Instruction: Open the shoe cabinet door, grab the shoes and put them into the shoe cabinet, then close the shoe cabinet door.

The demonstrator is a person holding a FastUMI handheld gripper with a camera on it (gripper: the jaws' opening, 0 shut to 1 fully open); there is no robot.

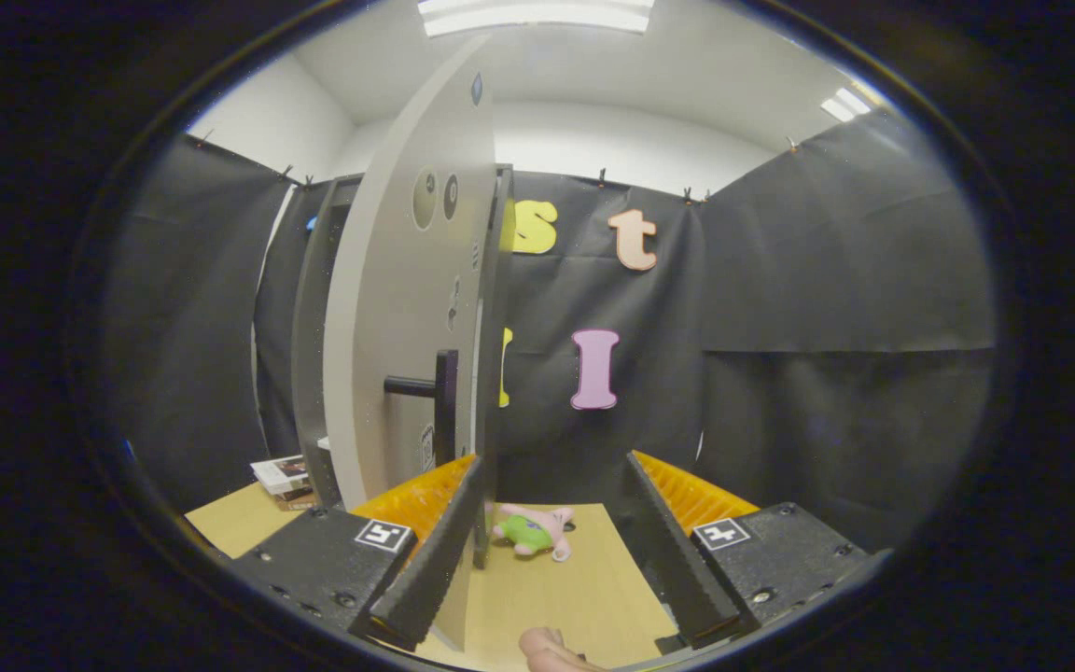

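The grey shoe cabinet door (388,308) stands swung open toward me, seen nearly edge-on. Its dark front edge (489,373) runs down between my fingers, close against the left finger (435,551). A dark bar handle (435,392) sticks out from the door's face, above the left finger. My gripper (554,467) is open wide, and the right finger (663,541) is well apart from the door. The cabinet's dark frame (314,345) stands behind the door. A small pink and green soft item (535,532) lies on the wooden table (556,588) between the fingers, beyond their tips.
A person's fingertip (551,651) shows at the table's near edge below the gripper. A small stack of printed boxes (282,478) lies on the table left of the cabinet's foot. Black cloth walls close the booth behind and to the right.
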